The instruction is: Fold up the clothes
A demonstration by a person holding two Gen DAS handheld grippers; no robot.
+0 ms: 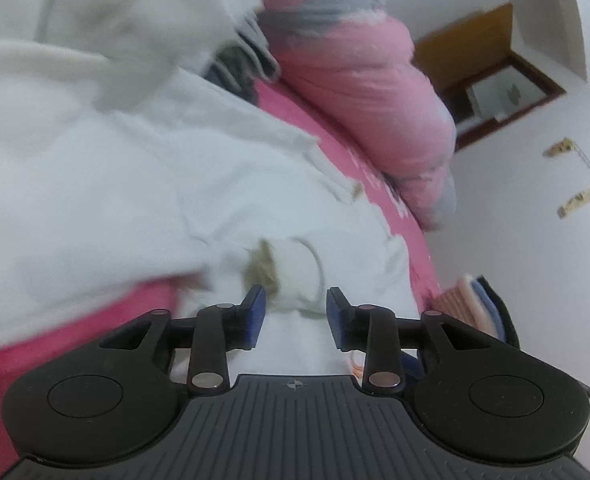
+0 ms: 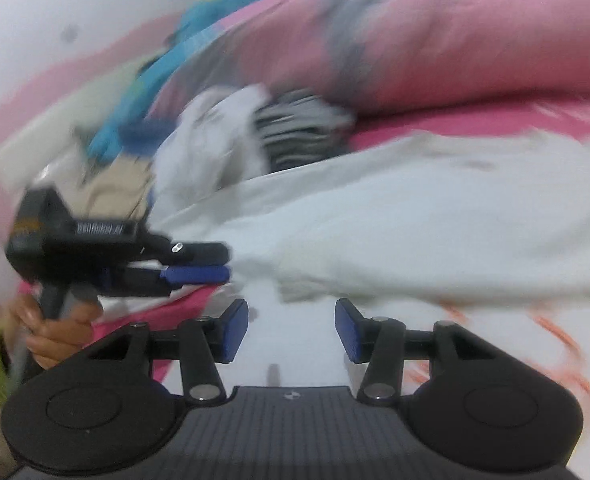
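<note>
Grippers both over white garment on pink bedsheet: left gripper jaws apart, empty; right gripper likewise, level, pointing far. Frames blurred.

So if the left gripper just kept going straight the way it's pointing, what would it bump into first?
Most likely the white garment spread on the pink bed. The left gripper is open, and white cloth with a tan patch fills the gap just past its fingertips. The picture is blurred, so how close it is stays unclear.
</note>
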